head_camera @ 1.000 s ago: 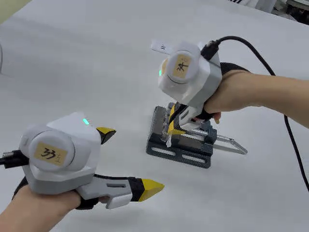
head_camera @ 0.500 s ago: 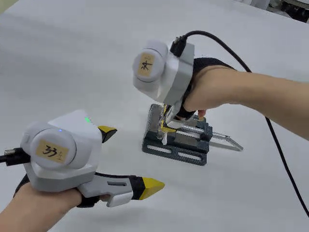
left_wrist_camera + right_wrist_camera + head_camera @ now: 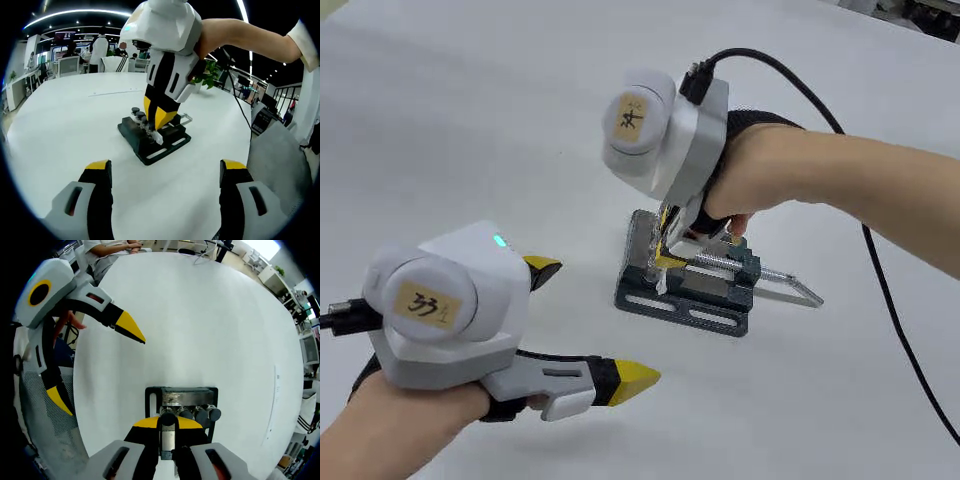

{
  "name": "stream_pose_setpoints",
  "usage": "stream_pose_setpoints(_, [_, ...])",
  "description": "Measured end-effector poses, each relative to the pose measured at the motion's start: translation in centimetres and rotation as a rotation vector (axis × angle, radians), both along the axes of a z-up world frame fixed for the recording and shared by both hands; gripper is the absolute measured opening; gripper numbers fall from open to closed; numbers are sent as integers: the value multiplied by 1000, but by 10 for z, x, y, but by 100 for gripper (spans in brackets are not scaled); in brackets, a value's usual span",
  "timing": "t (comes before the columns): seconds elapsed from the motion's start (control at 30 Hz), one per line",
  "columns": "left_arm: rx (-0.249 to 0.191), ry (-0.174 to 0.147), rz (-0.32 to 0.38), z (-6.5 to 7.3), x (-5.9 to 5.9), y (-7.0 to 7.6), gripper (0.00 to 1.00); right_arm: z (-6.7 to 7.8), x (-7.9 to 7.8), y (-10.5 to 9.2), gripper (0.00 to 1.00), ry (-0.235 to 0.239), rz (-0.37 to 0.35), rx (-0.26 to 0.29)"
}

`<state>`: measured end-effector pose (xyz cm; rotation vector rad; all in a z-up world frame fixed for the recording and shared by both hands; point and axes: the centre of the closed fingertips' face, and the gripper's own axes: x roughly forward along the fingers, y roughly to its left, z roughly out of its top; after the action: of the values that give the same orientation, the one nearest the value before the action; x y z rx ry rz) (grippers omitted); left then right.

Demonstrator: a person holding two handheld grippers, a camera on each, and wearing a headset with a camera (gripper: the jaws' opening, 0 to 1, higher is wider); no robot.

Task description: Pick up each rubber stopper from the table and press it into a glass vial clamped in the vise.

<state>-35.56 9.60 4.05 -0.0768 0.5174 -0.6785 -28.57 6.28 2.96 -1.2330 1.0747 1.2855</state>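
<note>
- The plain white table (image 3: pixel 470 130) takes up most of the head view.
- The person's left gripper (image 3: pixel 588 322), a white and black body with yellow-tipped jaws, hovers low over the bare tabletop. It's well apart from the vise, with its jaws spread wide and nothing between them.
- The matching right gripper (image 3: pixel 666 258) points down onto the vise, with a black cable trailing off its back.
- The small black metal bench vise (image 3: pixel 715 300) sits flat on the table, its screw handle sticking out to the side.
- A row of little clear glass vials (image 3: pixel 200 416) is clamped in it, each with a dark top.
- The dark rubber stopper (image 3: pixel 167 418) is on the end vial. The right gripper's jaws are drawn close and look to be pinching it there.
</note>
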Motion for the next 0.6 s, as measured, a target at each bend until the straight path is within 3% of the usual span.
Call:
stream_pose_setpoints(0.3, [1,2,6,0,-1,2,87,2,0,1,7,38,-8,68])
stream_pose_setpoints(0.6, [2,2,3,1,1,1,87,0,-2,-1,9,43,13,86])
